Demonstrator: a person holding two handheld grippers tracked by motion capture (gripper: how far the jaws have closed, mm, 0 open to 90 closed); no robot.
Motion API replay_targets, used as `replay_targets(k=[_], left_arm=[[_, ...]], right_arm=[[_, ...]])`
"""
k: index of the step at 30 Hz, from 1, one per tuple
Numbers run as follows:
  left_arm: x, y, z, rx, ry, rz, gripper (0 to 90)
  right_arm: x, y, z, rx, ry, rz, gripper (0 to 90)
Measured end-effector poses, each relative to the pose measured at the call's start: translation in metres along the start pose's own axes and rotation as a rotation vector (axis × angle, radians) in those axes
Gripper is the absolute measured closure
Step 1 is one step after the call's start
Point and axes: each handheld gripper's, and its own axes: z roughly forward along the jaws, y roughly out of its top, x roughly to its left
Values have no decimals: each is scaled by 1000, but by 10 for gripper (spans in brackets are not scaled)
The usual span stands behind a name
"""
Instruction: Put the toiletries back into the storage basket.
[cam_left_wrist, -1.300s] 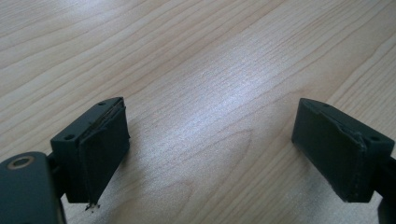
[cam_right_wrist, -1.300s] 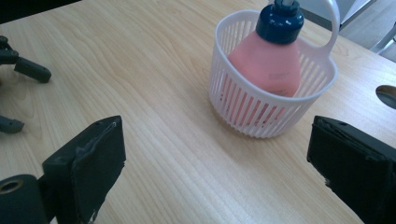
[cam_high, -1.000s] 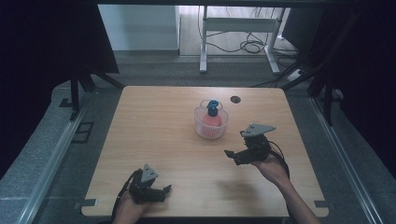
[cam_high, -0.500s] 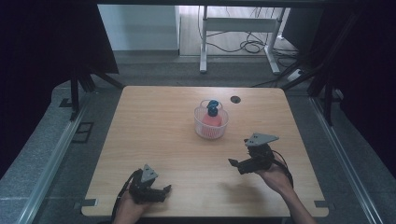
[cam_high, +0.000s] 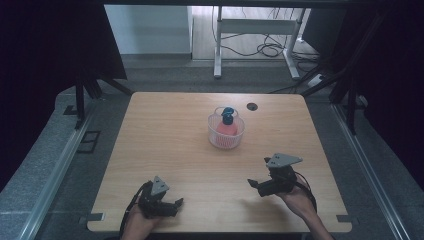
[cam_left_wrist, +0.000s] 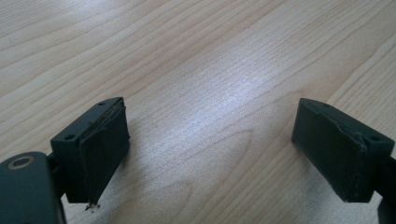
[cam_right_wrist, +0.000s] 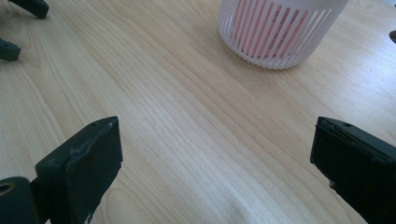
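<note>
Centrally on desk (cam_high: 165, 130): white slotted basket (cam_high: 226, 132) containing red, possibly blue-capped bottle (cam_high: 227, 125). Nearer than basket: left gripper (cam_high: 172, 205), right gripper (cam_high: 255, 184), fingers spread, empty.

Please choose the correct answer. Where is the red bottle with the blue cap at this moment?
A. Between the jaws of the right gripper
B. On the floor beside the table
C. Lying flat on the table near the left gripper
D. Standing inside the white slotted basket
D: the red bottle stands upright inside the white slotted basket, while the right gripper is open with nothing between its jaws.
</note>
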Motion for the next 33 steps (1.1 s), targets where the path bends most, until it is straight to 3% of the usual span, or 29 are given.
replay_targets(k=[17,33], left_arm=[[0,0,0,-1,0,-2,107],[0,0,0,0,0,-1,107]], right_arm=[[2,-28,-1,21,-17,23,12],[4,-51,12,69,-21,25,10]])
